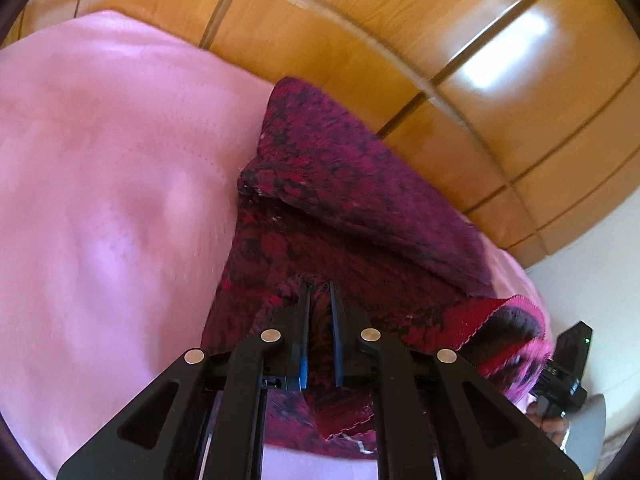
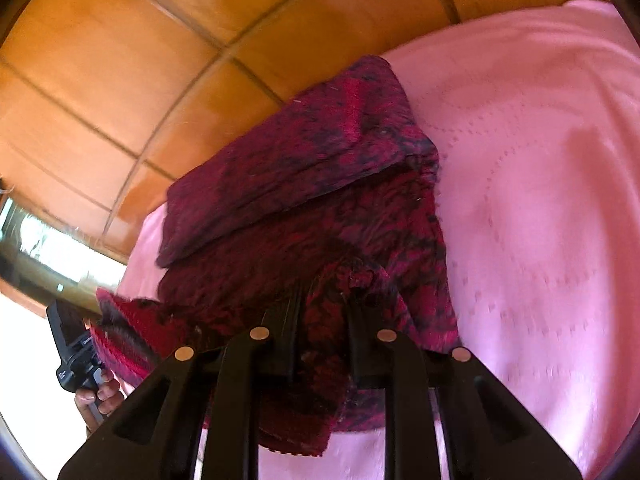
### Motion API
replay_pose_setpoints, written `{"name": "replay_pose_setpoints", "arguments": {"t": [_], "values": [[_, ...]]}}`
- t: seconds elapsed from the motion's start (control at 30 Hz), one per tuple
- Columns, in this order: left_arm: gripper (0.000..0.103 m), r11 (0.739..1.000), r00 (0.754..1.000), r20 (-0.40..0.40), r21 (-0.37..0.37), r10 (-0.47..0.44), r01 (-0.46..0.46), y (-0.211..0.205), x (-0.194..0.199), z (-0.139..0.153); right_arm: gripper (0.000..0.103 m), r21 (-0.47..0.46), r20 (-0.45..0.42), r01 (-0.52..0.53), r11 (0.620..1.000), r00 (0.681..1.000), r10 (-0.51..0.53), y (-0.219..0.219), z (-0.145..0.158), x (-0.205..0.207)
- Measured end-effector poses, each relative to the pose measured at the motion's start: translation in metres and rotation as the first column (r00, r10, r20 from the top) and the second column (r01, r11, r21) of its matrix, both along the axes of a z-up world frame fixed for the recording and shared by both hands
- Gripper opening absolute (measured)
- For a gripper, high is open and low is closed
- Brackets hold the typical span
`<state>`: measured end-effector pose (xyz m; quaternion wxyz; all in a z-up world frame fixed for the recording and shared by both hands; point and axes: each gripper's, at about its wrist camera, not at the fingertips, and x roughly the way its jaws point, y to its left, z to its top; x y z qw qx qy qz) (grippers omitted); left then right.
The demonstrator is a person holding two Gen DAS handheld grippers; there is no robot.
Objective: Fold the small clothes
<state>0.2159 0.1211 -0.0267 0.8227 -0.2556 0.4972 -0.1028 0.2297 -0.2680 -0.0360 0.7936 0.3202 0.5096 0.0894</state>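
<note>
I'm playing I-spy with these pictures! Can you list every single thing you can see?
Cloth: one, dark red and black patterned, partly folded, lying on the bedsheet.
Bedsheet: one, pink, spread under the cloth.
Wooden panels: several, shiny orange-brown, behind the bed.
Left claw: one, black, shut on the cloth's near edge.
Right claw: one, black, shut on the cloth's near edge.
Hand: one, holding the left claw's handle.

Bright daylight glares off the wooden panels, with slight motion blur and strong fisheye bending at edges.
</note>
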Motion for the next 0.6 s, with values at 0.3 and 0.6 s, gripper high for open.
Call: {"name": "replay_pose_setpoints", "arguments": {"t": [0.3,0.6], "values": [[0.064,0.983,0.991,0.021,-0.13,0.134,-0.131,0.042,0.004,0.007,0.045,0.133,-0.043,0.038,0.99,0.999,-0.032,-0.017,-0.006,0.02],[0.072,0.994,0.994,0.088,-0.084,0.072,-0.064,0.078,-0.056,0.012,0.089,0.172,0.092,0.148,0.974,0.982,-0.165,-0.049,0.026,0.01]]}}
